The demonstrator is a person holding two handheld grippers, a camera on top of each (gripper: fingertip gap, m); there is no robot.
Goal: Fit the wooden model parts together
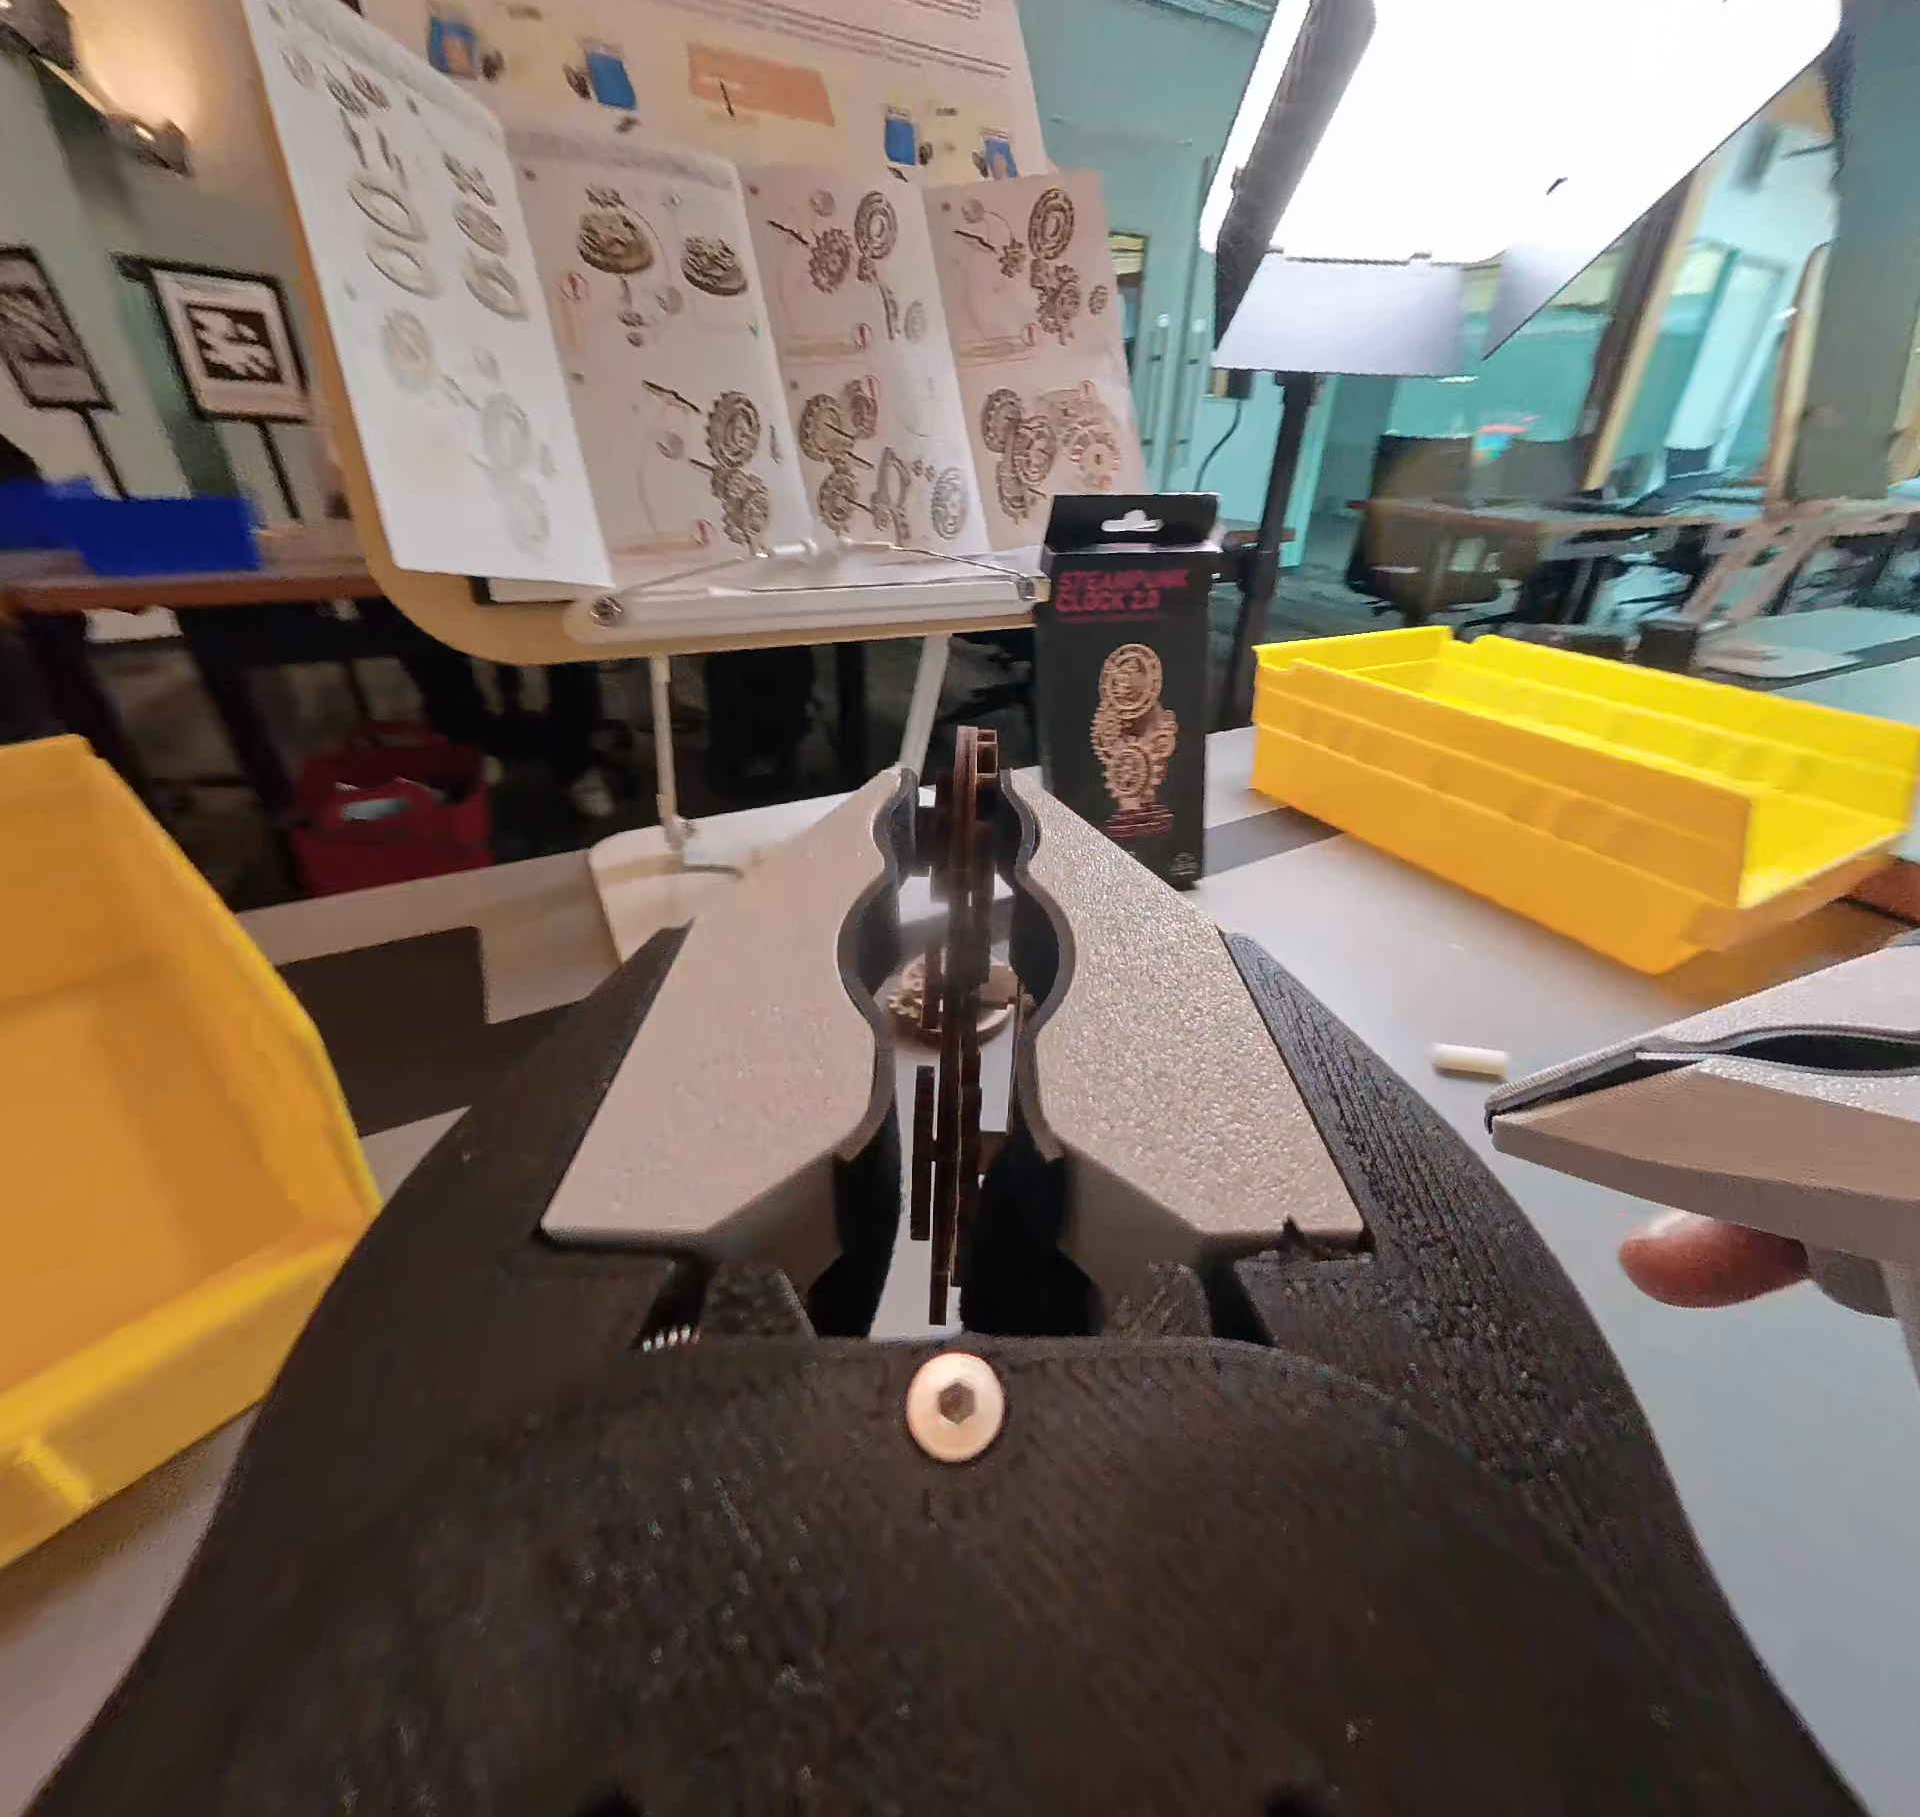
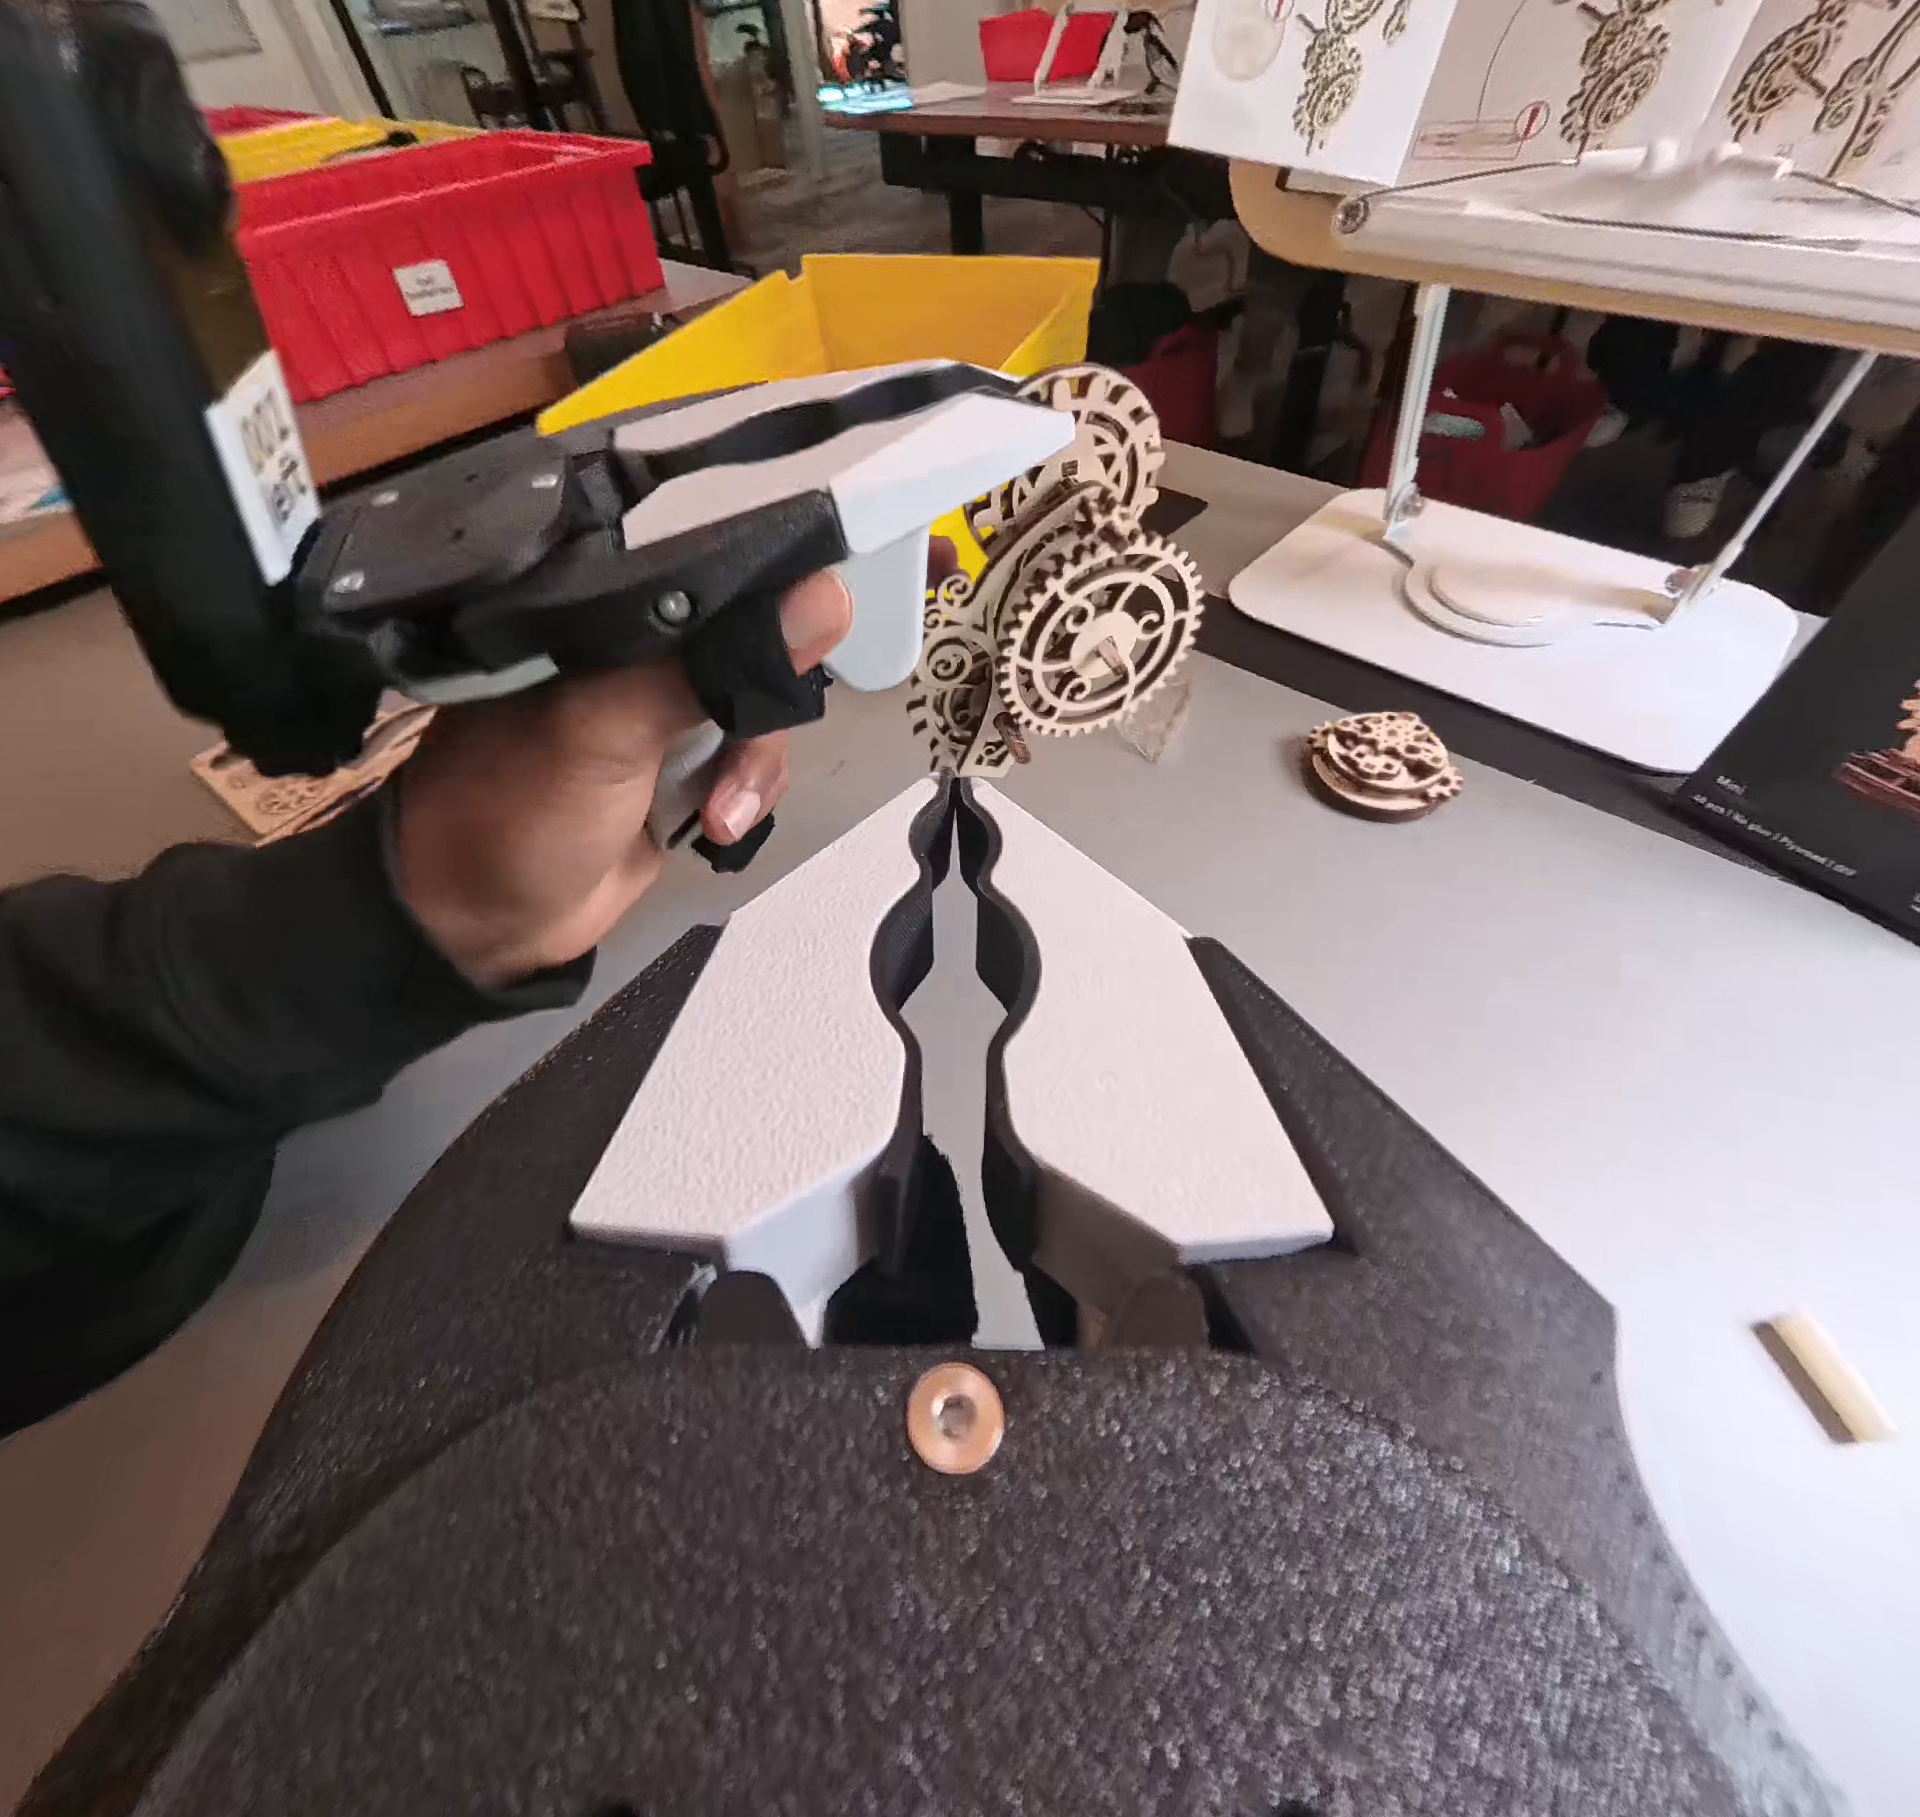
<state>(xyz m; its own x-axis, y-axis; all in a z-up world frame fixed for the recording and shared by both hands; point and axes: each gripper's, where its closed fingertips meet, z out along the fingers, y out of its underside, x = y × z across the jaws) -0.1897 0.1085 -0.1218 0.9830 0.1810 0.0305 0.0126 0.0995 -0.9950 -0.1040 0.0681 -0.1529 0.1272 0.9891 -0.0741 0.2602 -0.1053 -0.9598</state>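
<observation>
Grey table (image 2: pixel 1455 988), perhaps a workshop.

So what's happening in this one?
A person with a handheld gripper in each hand is assembling a wooden gear model. The left gripper holds the pale wooden gear assembly above the grey table. The right gripper, fingers shut, is at the assembly's lower edge. A round wooden gear base lies nearby.

Pale laser-cut wooden gear model (image 2: pixel 1060 583) with dark burnt edges, matt grainy grey plastic fingers (image 2: pixel 790 1029) on rough black printed gripper body, glossy yellow plastic bin (image 1: pixel 1538 770) at two o'clock, paper instruction sheets (image 1: pixel 665 333), smooth matt grey table (image 2: pixel 1455 988), shiny metal screw (image 1: pixel 956 1435)
</observation>
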